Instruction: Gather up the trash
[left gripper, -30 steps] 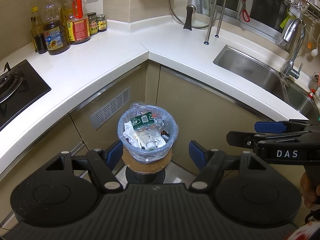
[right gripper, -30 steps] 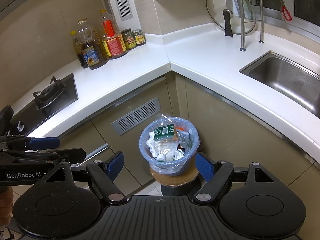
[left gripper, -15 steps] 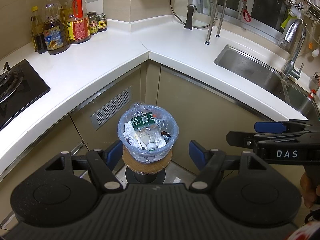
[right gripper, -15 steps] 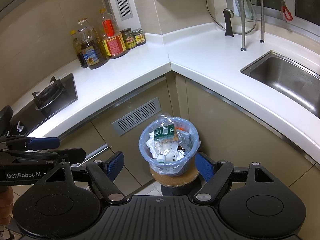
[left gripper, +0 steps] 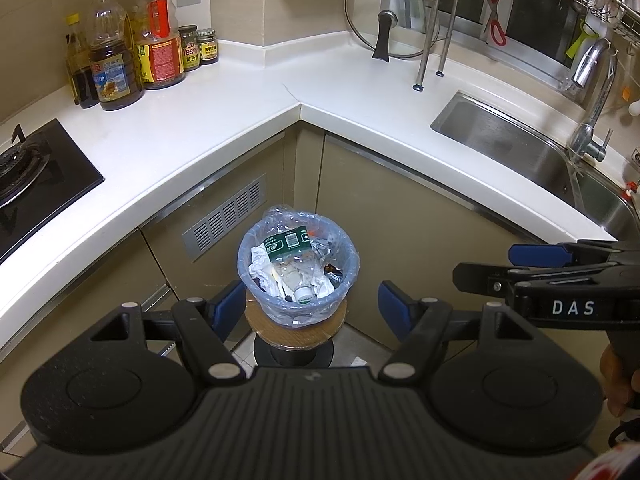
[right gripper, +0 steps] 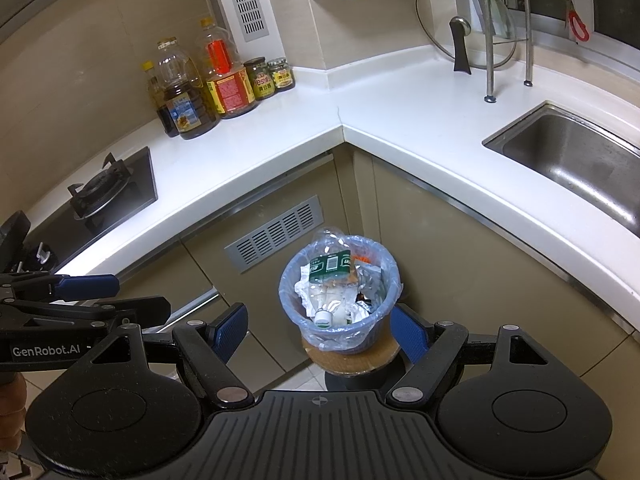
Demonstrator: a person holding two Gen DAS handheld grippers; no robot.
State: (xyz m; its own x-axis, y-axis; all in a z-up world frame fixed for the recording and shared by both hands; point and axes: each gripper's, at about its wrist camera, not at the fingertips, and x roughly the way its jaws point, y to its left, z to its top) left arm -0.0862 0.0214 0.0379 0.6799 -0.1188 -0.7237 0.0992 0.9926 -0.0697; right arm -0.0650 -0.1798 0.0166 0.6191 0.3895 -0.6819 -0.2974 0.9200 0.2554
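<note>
Bin [left gripper: 298, 280]: full — in the bench [left gripper: 224, 120] corner, on a round stand.
Left gripper [left gripper: 310, 306]: spread, empty.
Right gripper [right gripper: 320, 330]: spread, empty.

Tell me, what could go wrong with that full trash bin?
The bin sits raised on a small round stool, so a bump from either open tool could tip it. The plastic bottle sticks up above the rim and might fall out. The thin bag liner may tear if it is pulled.
</note>
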